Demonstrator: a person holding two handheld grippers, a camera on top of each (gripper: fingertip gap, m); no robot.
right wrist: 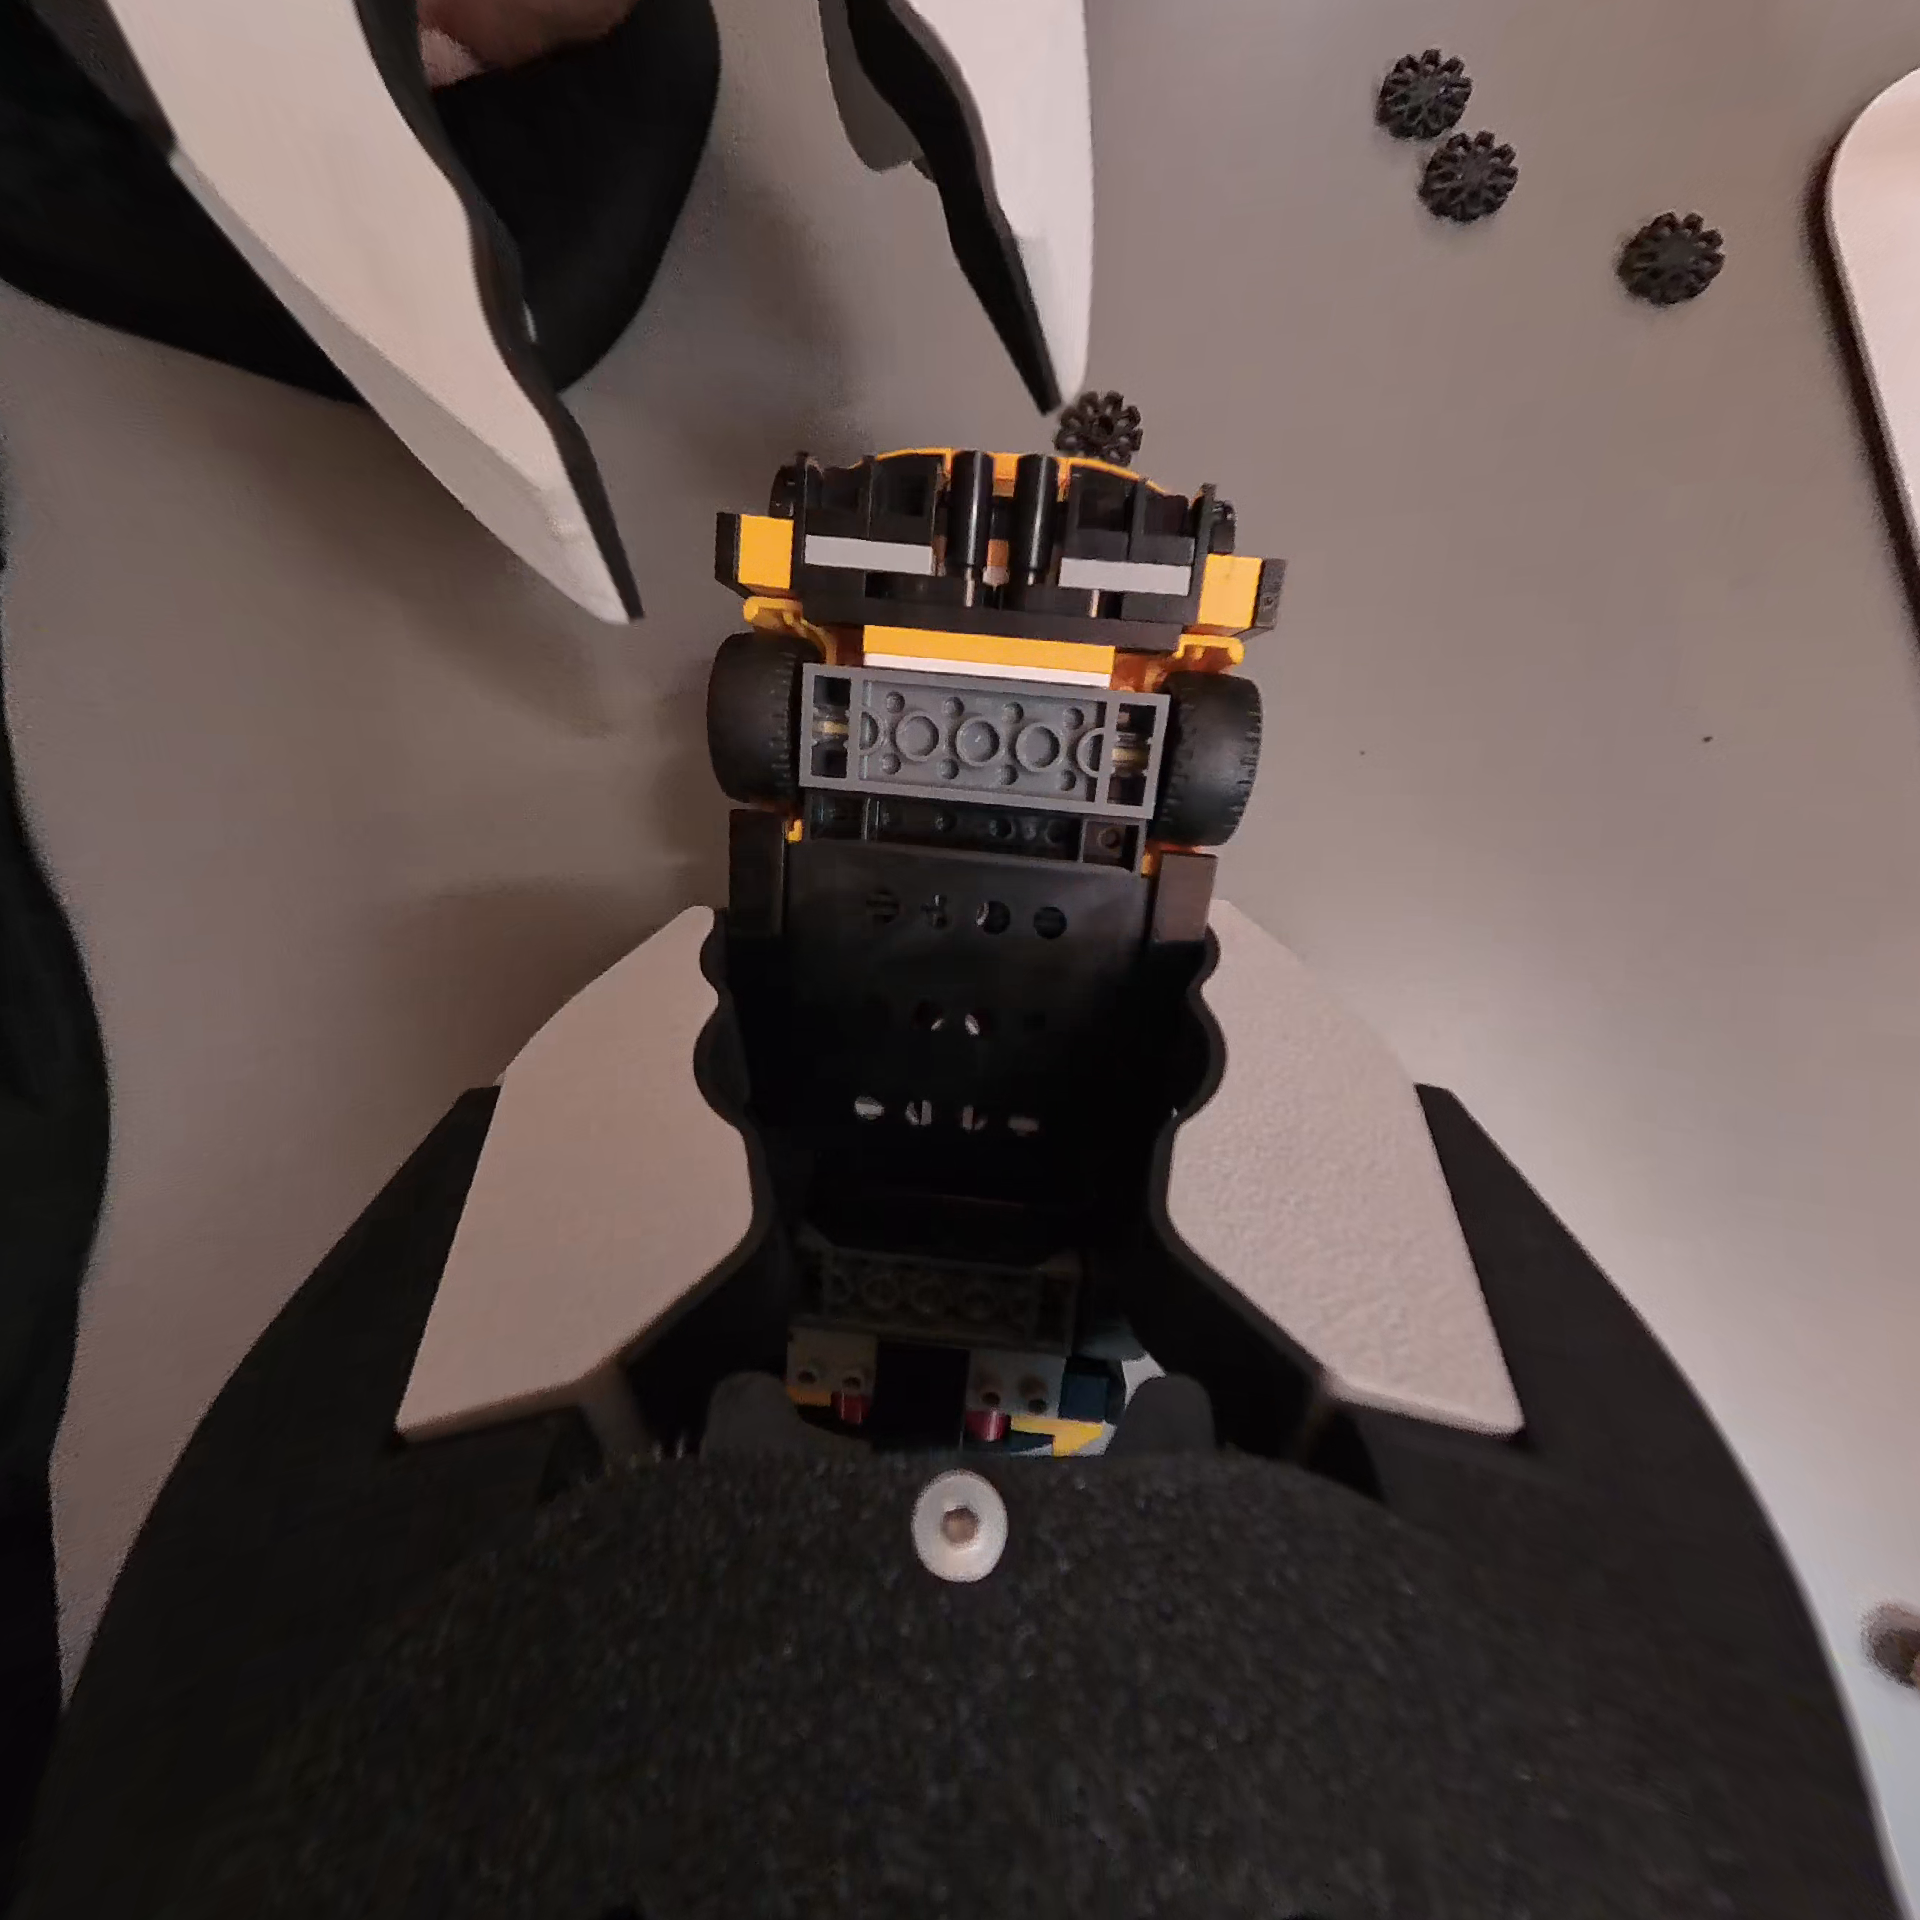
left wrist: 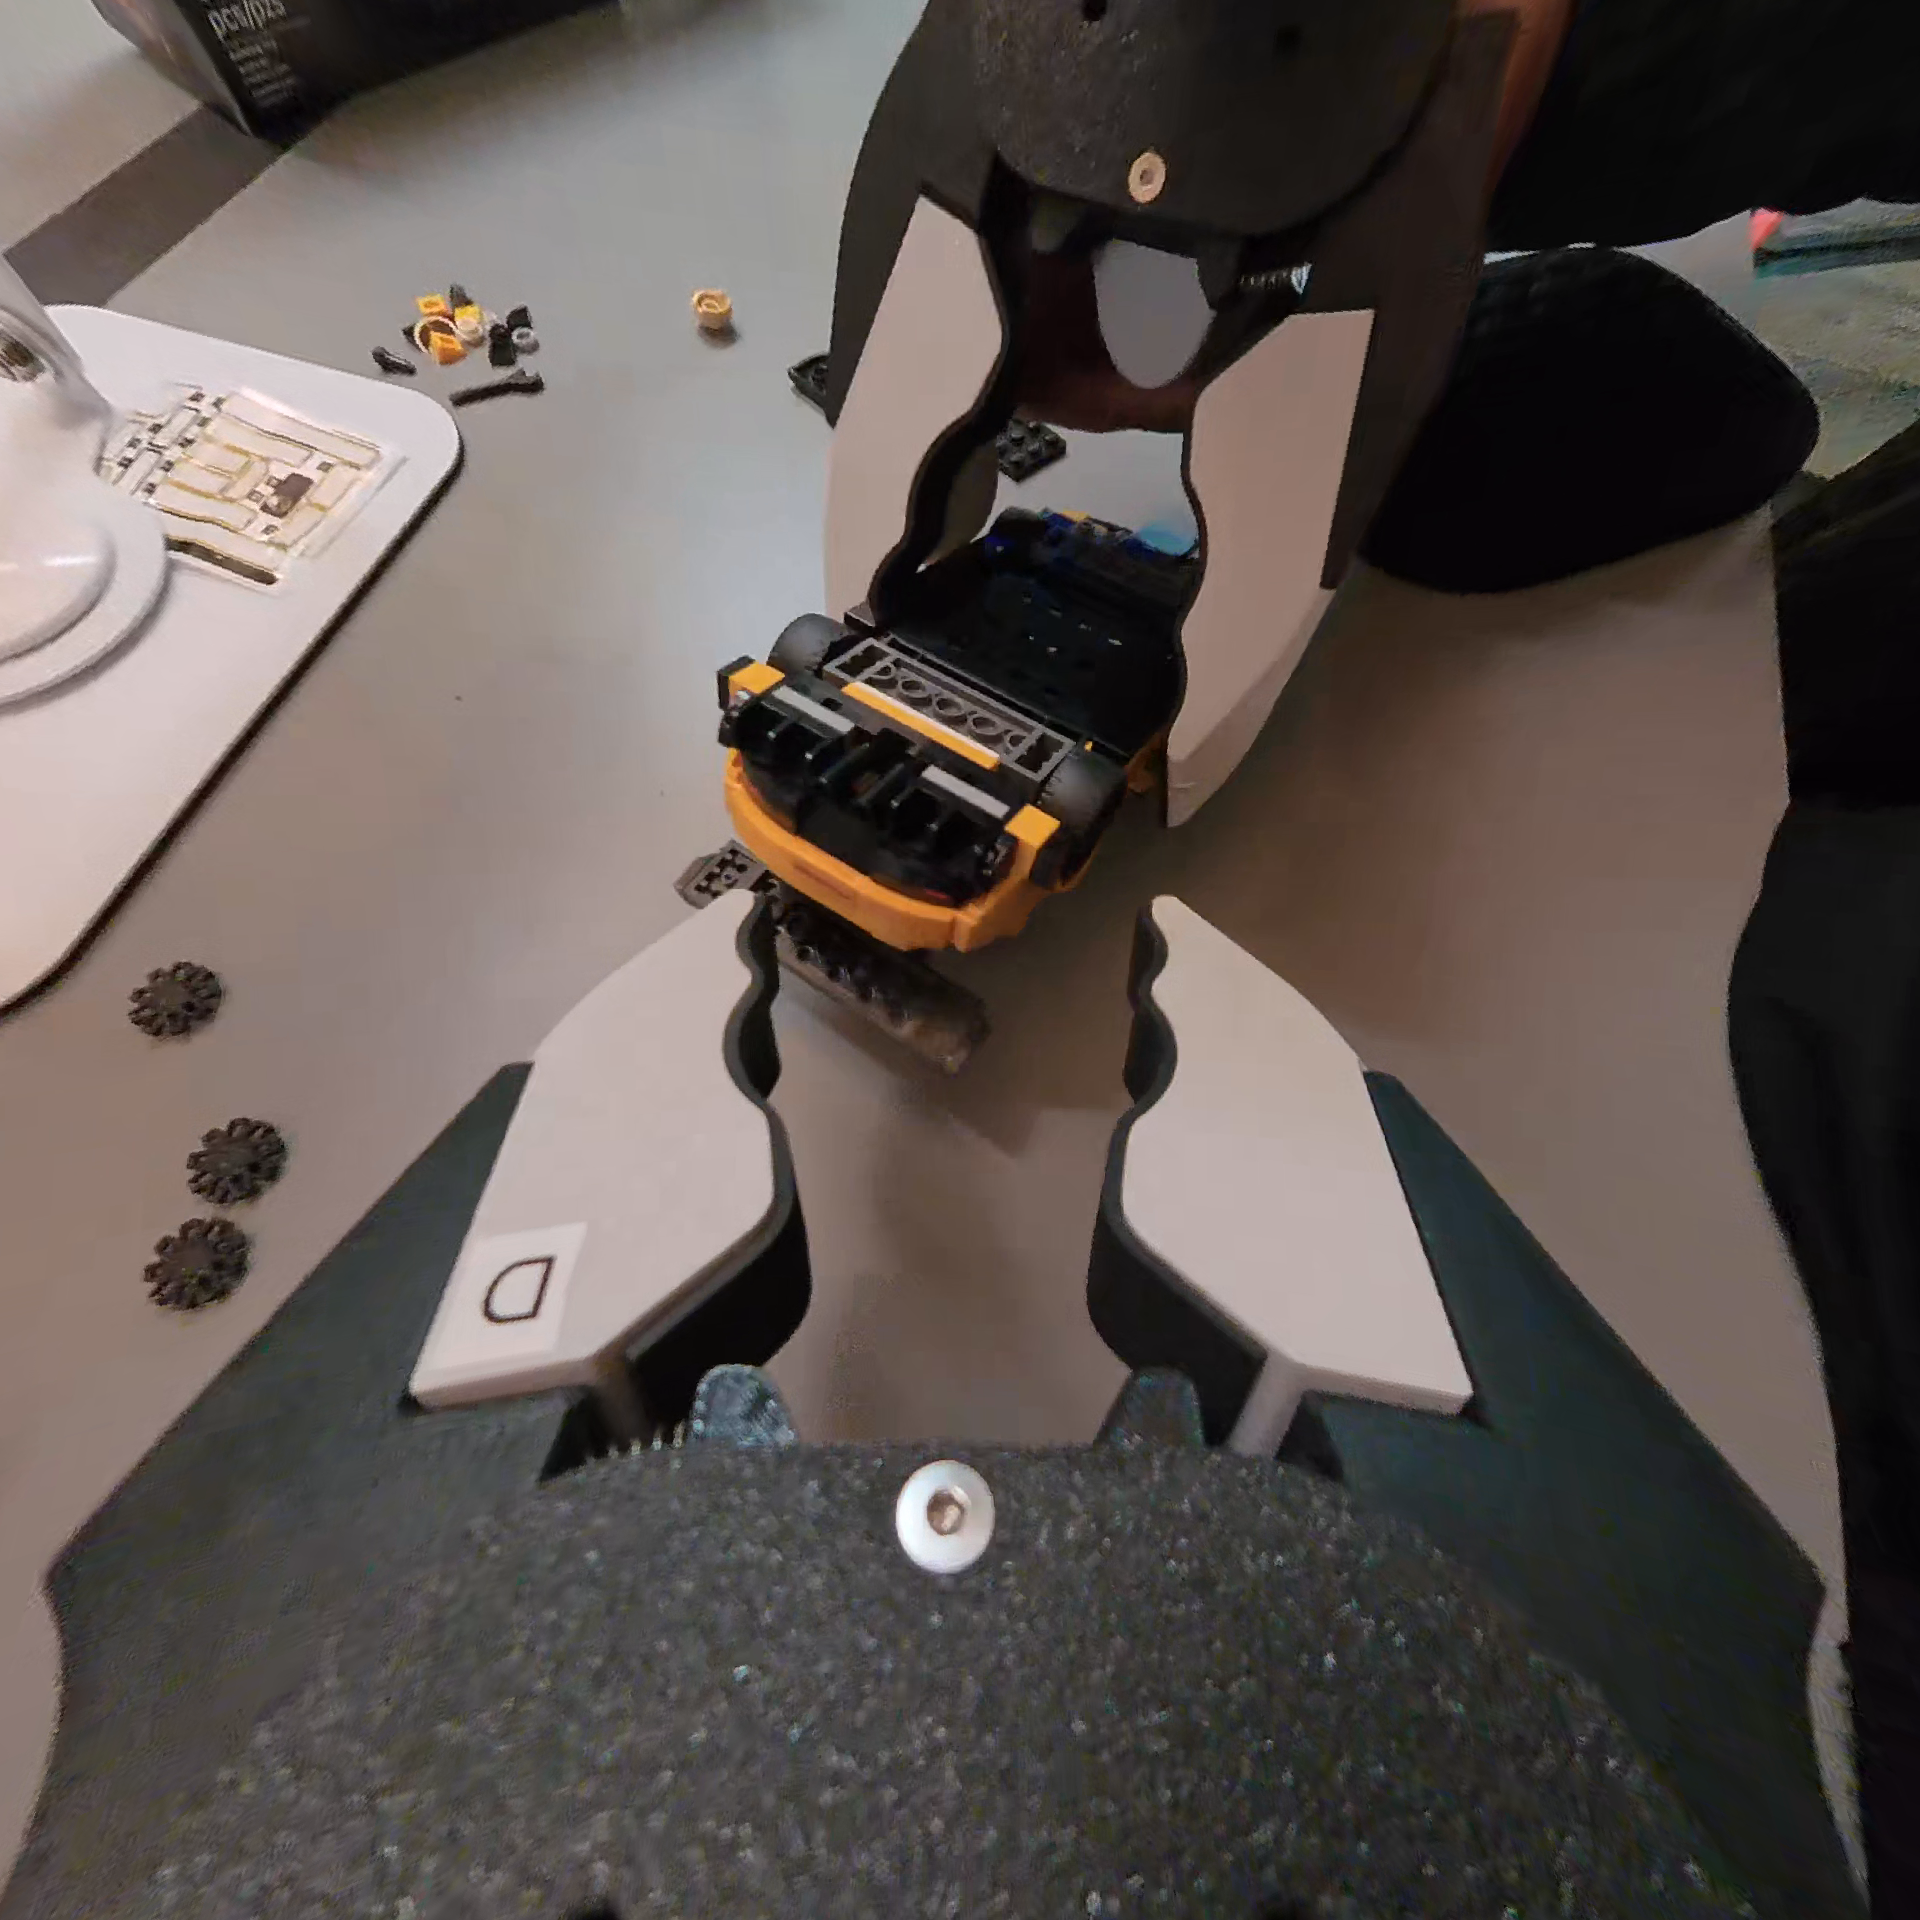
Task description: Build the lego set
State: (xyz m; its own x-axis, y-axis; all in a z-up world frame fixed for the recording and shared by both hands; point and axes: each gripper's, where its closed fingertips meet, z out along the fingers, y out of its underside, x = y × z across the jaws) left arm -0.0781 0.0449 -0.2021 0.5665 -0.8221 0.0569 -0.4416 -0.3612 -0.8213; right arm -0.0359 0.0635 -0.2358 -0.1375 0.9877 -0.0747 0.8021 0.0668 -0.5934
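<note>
An orange and black lego car (left wrist: 914, 790) is upside down, its grey axle plate (right wrist: 977, 743) facing up between two black tyres. My right gripper (right wrist: 966, 925) is shut on the car's black chassis from behind; it also shows in the left wrist view (left wrist: 1029, 707). My left gripper (left wrist: 956, 925) is open and empty just in front of the car's orange end, not touching it. Its fingers (right wrist: 468, 343) show at the top of the right wrist view. A black plate piece (left wrist: 883, 987) lies on the table under the car's end.
Three black wheel rims (left wrist: 197, 1153) lie at the left, and one more (right wrist: 1101, 426) by the car. A white mat (left wrist: 260, 675) holds a sticker sheet (left wrist: 249, 478). Small loose parts (left wrist: 468, 332), a tan round piece (left wrist: 713, 309) and black plates (left wrist: 1029, 447) lie beyond. My hands' fingertips stand some 7 centimeters from each other.
</note>
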